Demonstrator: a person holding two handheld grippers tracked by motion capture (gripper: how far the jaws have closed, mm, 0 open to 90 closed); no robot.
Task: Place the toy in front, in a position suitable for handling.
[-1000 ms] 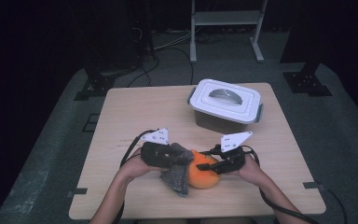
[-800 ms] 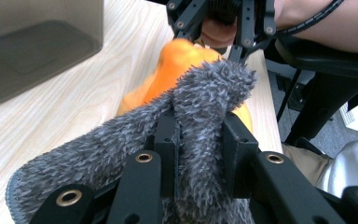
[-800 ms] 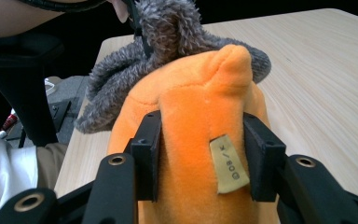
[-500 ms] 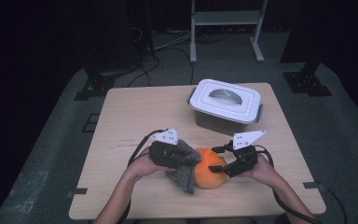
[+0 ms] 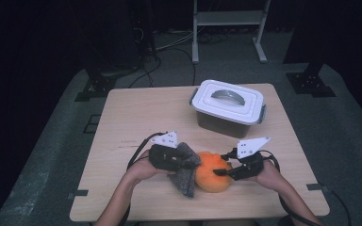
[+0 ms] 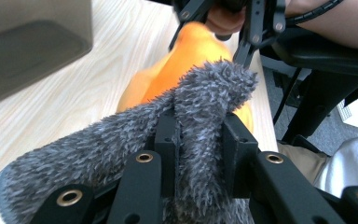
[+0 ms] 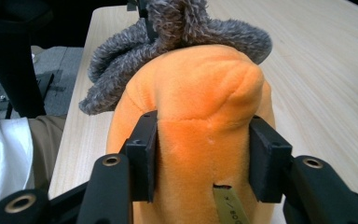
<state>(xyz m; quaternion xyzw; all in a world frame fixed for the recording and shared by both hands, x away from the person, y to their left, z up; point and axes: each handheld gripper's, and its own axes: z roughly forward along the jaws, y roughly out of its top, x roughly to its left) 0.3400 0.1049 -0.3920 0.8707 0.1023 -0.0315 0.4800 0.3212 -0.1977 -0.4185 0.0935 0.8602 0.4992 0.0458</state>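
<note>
Our right gripper [image 7: 200, 154] has just been closing onto the orange plush toy [image 7: 200, 93]; our left gripper [image 6: 200, 140] pinches its grey fuzzy part [image 6: 205, 93], so we can pull.

An orange plush toy [image 5: 212, 172] is lying near the front edge of the light wooden table [image 5: 136, 113], with a grey fuzzy cloth piece [image 5: 185, 173] touching its left side. A lidded white plastic box [image 5: 228, 106] is sitting behind them.

Both hand-held grippers [image 5: 184, 162] [image 5: 219, 172] clamped.
</note>
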